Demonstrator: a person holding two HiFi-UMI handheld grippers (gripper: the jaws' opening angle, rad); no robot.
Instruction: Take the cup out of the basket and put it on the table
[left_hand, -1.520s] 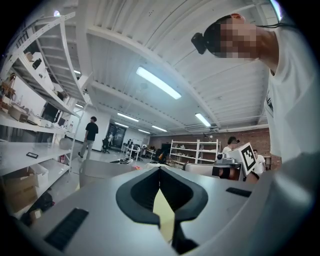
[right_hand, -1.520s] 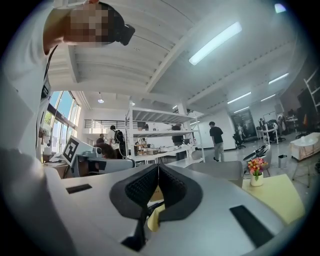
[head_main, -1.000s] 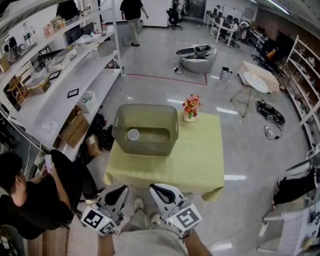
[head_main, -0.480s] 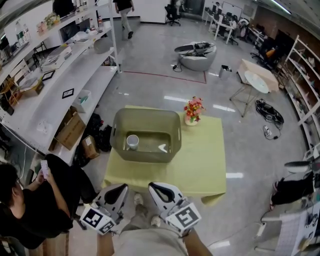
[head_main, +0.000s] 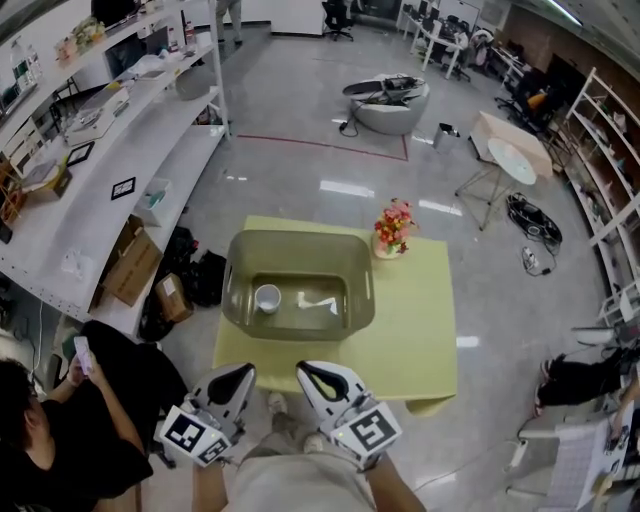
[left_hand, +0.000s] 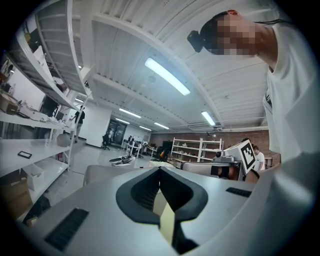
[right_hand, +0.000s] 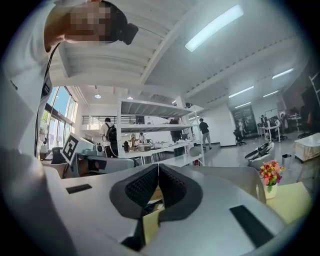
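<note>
The small white cup (head_main: 267, 298) stands upright on the floor of the translucent grey-green plastic basket (head_main: 296, 239), close to the tub's left wall as seen in the head view. The basket sits on the far left part of a square table draped in pale yellow-green cloth (head_main: 412, 335). A little white vase of red and pink flowers (head_main: 393, 228) stands on the table just beside the basket's far right corner.

Both hand-held tools hang off the table's near edge, side by side and pointing level towards the basket. The left claw (head_main: 240, 374) is clenched, its dark pads meeting at the tips with nothing between them. The right claw (head_main: 308, 372) is clenched and empty as well. The cup lies well apart from both, beyond the table edge and the basket's near wall, and roughly in line with the gap between the two tools, a shade nearer the left one.

A person in dark clothes (head_main: 55, 440) sits on the floor to the left, below long white shelving (head_main: 95, 190).
</note>
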